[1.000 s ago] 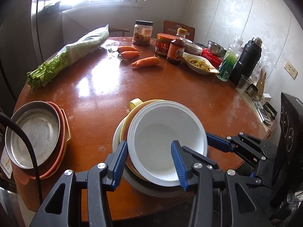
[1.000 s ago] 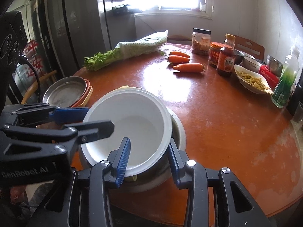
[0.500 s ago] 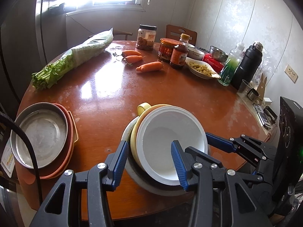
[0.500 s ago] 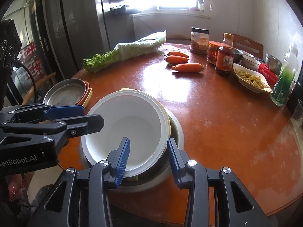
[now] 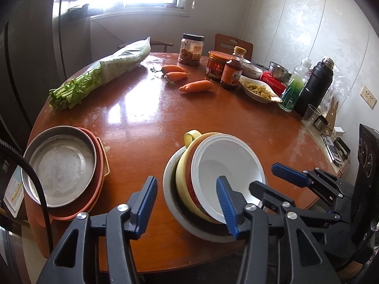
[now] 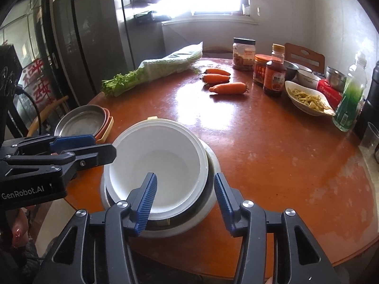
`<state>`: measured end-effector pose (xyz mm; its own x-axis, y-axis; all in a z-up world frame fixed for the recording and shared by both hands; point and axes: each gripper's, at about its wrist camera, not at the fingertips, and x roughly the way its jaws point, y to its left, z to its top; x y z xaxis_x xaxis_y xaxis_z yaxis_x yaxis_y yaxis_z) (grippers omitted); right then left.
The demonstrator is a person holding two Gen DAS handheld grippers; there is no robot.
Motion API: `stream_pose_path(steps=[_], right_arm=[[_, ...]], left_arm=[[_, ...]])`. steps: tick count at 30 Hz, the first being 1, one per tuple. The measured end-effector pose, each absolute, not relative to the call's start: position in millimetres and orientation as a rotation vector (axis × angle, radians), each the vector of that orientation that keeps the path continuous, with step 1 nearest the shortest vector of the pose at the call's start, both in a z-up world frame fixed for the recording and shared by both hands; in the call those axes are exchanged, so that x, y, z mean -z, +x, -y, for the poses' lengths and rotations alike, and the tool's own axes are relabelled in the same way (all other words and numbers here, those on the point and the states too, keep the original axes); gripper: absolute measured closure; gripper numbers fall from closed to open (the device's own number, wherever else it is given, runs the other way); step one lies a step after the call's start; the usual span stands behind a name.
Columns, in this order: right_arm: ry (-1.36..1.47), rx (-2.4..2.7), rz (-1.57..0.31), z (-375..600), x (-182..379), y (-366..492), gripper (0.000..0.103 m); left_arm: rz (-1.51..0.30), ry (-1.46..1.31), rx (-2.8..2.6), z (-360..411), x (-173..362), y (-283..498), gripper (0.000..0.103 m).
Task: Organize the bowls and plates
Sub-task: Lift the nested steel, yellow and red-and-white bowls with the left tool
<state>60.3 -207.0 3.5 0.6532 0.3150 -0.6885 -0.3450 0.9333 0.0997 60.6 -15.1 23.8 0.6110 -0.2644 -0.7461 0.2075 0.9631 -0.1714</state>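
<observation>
A white bowl (image 5: 227, 163) sits tilted on top of a nested stack near the table's front edge: a yellow handled bowl (image 5: 187, 165) and a grey outer bowl (image 5: 170, 184) below it. The stack also shows in the right wrist view (image 6: 158, 161). My left gripper (image 5: 187, 203) is open, just in front of the stack, its fingers not touching it. My right gripper (image 6: 183, 201) is open with its left finger over the white bowl's near rim. A metal plate (image 5: 59, 165) lies on an orange plate (image 5: 94, 189) at the left.
Bagged celery (image 5: 101, 75), three carrots (image 5: 194, 86), jars (image 5: 191, 49), a sauce bottle (image 5: 233, 71), a dish of food (image 5: 258, 90), a green bottle (image 5: 293, 87) and a black flask (image 5: 315, 87) line the round table's (image 5: 142, 118) far side.
Both grippers have drawn back toward the table's front edge, and the right gripper's jaws have opened wider. The bowl stack now sits lower, resting on the table.
</observation>
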Motion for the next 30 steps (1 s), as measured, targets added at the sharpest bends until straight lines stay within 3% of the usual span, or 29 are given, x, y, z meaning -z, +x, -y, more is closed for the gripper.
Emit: stream_pose_path(steps=[5, 30], right_arm=[[-0.011, -0.357, -0.786, 214.7, -1.5, 62.9, 0.046], [0.057, -0.360, -0.896, 219.9, 28.0, 90.2, 0.041]], left_arm=[[-0.894, -0.070, 0.284, 18.0, -17.7, 62.8, 0.043], [-0.987, -0.058, 0.257, 26.4, 13.3, 87.5, 0.040]])
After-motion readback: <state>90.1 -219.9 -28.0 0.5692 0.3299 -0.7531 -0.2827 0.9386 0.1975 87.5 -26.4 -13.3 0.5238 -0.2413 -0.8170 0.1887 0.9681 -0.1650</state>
